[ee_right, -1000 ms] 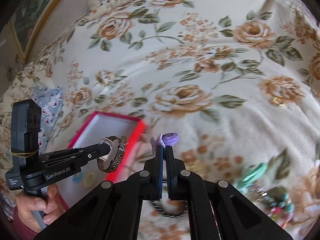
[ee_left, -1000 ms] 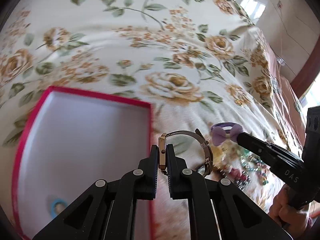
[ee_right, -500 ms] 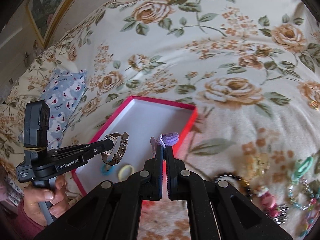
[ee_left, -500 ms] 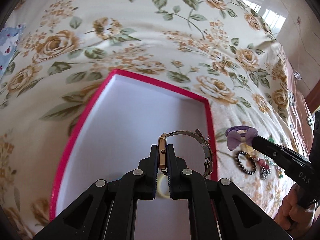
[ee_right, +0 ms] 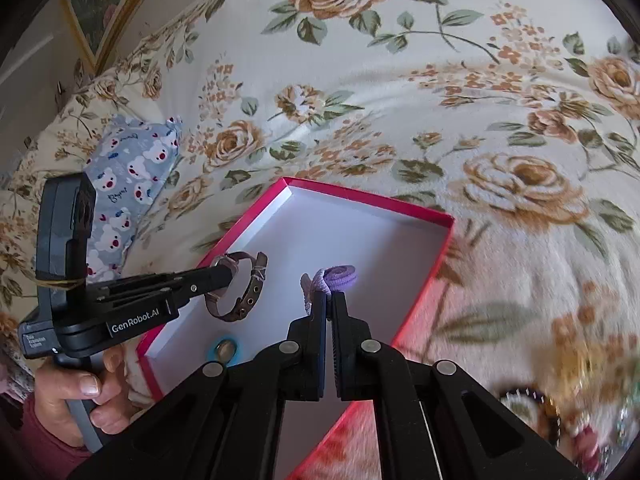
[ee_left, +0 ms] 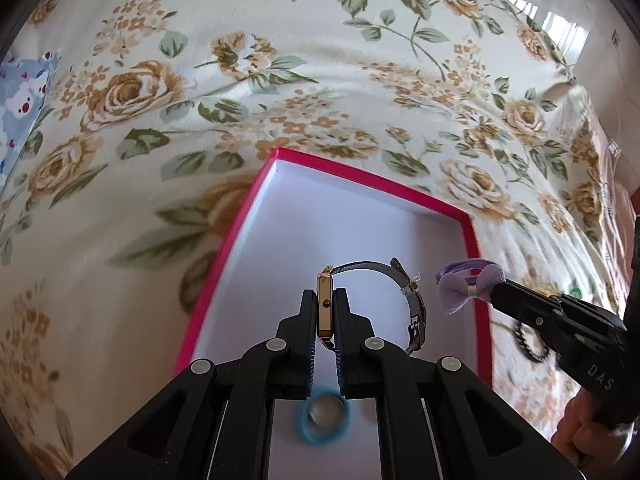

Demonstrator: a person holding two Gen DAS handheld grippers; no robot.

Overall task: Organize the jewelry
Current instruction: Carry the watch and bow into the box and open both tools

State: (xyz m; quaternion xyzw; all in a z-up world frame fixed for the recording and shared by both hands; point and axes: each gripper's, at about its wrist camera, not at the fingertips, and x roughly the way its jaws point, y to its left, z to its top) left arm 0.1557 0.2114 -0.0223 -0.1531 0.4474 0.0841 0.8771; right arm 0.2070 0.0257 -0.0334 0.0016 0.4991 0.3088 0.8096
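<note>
A shallow box (ee_left: 362,178) (ee_right: 368,200) with a pink rim and white inside lies on the flowered bedspread. My left gripper (ee_left: 325,304) (ee_right: 226,274) hangs over its white floor, shut on the gold case of a wristwatch (ee_left: 325,306) (ee_right: 240,292) whose strap loops out to the right. My right gripper (ee_right: 329,298) (ee_left: 494,298) is shut on a purple bow hair tie (ee_right: 334,278) (ee_left: 468,286), which hangs over the box's right side. A blue ring (ee_left: 323,416) (ee_right: 225,350) lies inside the box, under my left fingers.
A pile of bracelets and beads (ee_right: 560,408) lies on the bedspread right of the box; a dark beaded bracelet (ee_left: 530,340) shows behind my right gripper. A blue bear-print pillow (ee_right: 124,184) sits to the left. A hand (ee_right: 76,392) holds the left gripper's handle.
Both grippers have travelled left from the jewelry pile until they are over the pink box, each still gripping its item. The right one also sank a little.
</note>
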